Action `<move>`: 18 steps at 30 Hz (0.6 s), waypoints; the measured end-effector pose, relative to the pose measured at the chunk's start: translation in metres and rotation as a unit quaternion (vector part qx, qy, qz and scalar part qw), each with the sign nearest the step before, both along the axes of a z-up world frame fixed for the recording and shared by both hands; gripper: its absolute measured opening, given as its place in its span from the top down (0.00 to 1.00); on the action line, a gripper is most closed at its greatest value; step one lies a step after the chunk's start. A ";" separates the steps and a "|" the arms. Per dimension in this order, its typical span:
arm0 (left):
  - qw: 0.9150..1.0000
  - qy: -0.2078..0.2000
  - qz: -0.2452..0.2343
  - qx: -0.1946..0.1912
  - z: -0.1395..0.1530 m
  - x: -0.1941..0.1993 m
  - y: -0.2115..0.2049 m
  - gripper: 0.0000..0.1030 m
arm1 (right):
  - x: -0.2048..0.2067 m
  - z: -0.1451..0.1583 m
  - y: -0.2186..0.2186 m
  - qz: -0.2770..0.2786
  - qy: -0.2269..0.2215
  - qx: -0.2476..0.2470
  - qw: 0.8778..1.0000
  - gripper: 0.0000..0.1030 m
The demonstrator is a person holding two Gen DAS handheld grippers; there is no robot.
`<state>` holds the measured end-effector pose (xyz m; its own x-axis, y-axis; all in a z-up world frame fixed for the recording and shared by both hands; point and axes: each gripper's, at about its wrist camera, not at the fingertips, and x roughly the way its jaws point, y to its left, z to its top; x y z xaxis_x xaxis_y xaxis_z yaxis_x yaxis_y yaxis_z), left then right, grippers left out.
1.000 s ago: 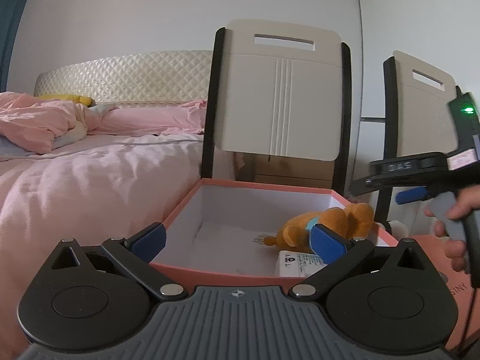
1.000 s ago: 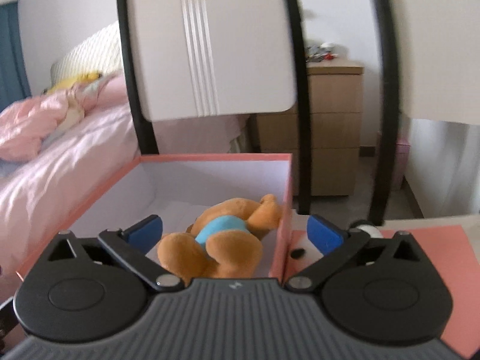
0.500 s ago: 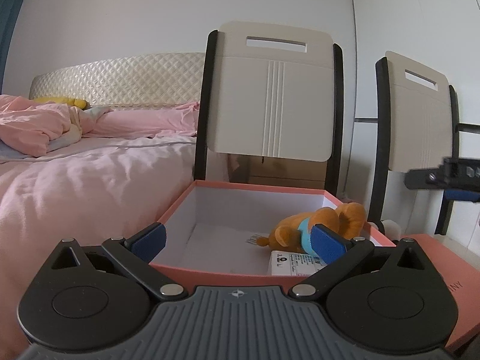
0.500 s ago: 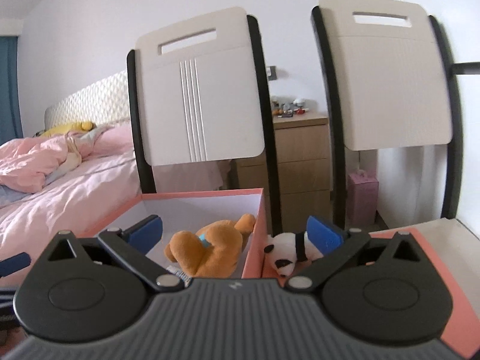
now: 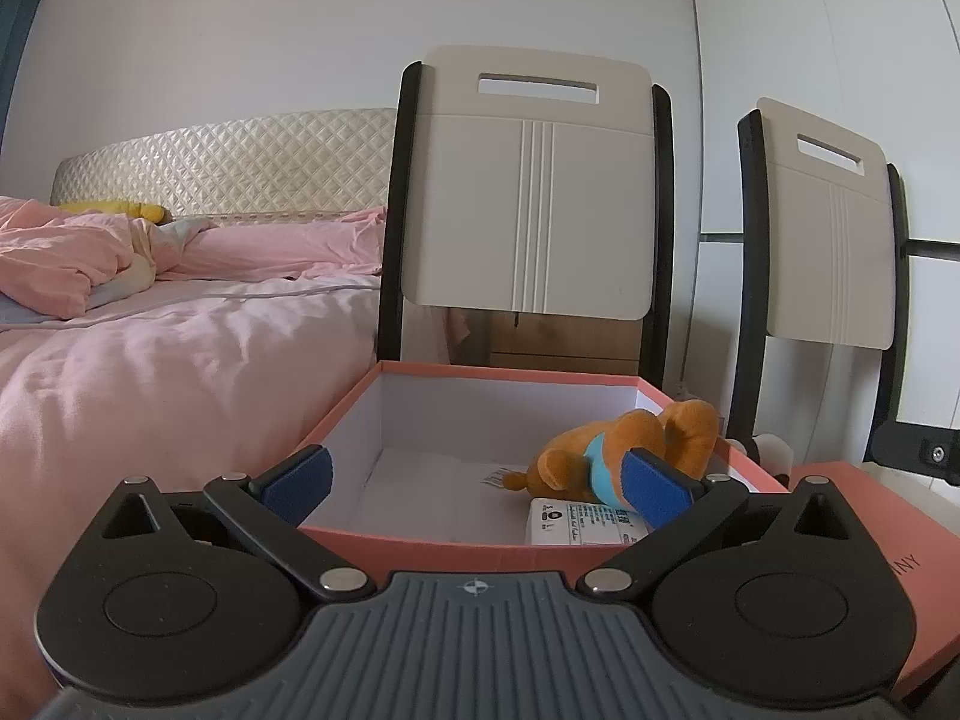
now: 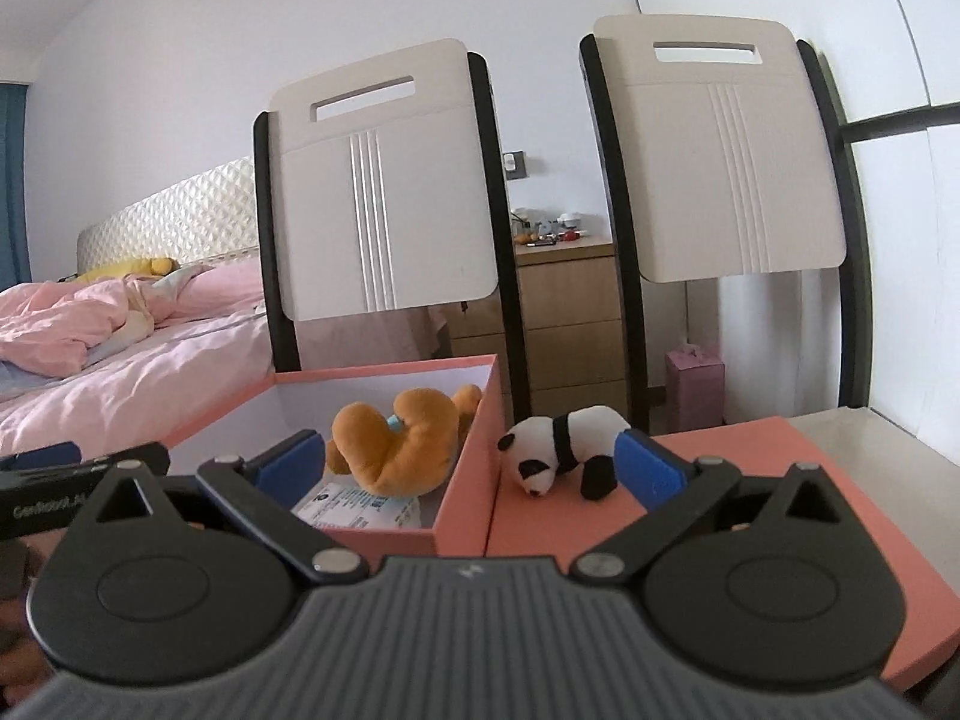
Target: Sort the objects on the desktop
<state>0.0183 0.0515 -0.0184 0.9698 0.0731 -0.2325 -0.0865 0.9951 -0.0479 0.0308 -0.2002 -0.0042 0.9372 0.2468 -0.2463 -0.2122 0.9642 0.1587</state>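
Both the left gripper point(image 5: 477, 480) and right gripper point(image 6: 468, 462) are spread, empty. The orange plush point(image 6: 396, 444) lies in the pink box point(image 6: 462, 516); the panda point(image 6: 564, 450) stands at its three o'clock.

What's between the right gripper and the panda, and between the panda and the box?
Nothing blocks the open right gripper from the panda on the lid. The box wall stands between panda and interior, needing a lift over.
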 end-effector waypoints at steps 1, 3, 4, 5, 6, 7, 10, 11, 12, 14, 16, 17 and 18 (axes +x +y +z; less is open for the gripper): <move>1.000 0.000 0.000 0.000 0.000 0.000 0.000 0.00 | 0.000 -0.001 -0.001 0.001 0.002 0.003 1.000 0.00; 1.000 0.000 -0.001 0.001 0.000 -0.001 -0.001 0.00 | 0.000 -0.001 -0.001 0.001 0.004 0.006 1.000 0.00; 1.000 0.000 -0.002 0.001 0.000 -0.001 -0.001 0.00 | 0.000 -0.002 -0.001 0.002 0.006 0.008 1.000 0.00; 1.000 0.000 -0.002 0.002 0.000 -0.001 -0.002 0.00 | 0.000 -0.002 -0.001 0.002 0.007 0.009 1.000 0.00; 1.000 0.000 -0.003 0.002 0.000 -0.001 -0.002 0.00 | 0.000 -0.002 -0.001 0.001 0.007 0.009 1.000 0.00; 1.000 0.000 -0.003 0.002 0.000 -0.001 -0.002 0.00 | 0.000 -0.002 -0.001 0.001 0.007 0.009 1.000 0.00; 1.000 -0.001 -0.003 0.002 0.000 -0.002 -0.002 0.00 | -0.001 -0.003 -0.001 -0.001 0.008 0.010 1.000 0.00; 1.000 -0.001 -0.003 0.002 0.000 -0.001 -0.002 0.00 | -0.001 -0.003 -0.002 -0.002 0.008 0.011 1.000 0.00; 1.000 -0.001 -0.003 0.002 0.000 -0.001 -0.002 0.00 | -0.001 -0.003 -0.002 -0.003 0.008 0.011 1.000 0.00; 1.000 -0.001 -0.004 0.002 0.000 -0.001 -0.002 0.00 | -0.001 -0.003 -0.002 -0.005 0.009 0.012 1.000 0.00; 1.000 -0.001 -0.004 0.002 -0.001 -0.002 -0.002 0.00 | -0.001 -0.003 -0.002 -0.005 0.010 0.011 1.000 0.00; 1.000 -0.001 -0.003 0.002 -0.001 -0.002 -0.002 0.00 | -0.001 -0.004 -0.002 -0.005 0.011 0.012 1.000 0.00; 1.000 -0.001 -0.003 0.002 -0.001 -0.002 -0.002 0.00 | -0.001 -0.004 -0.002 -0.005 0.011 0.012 1.000 0.00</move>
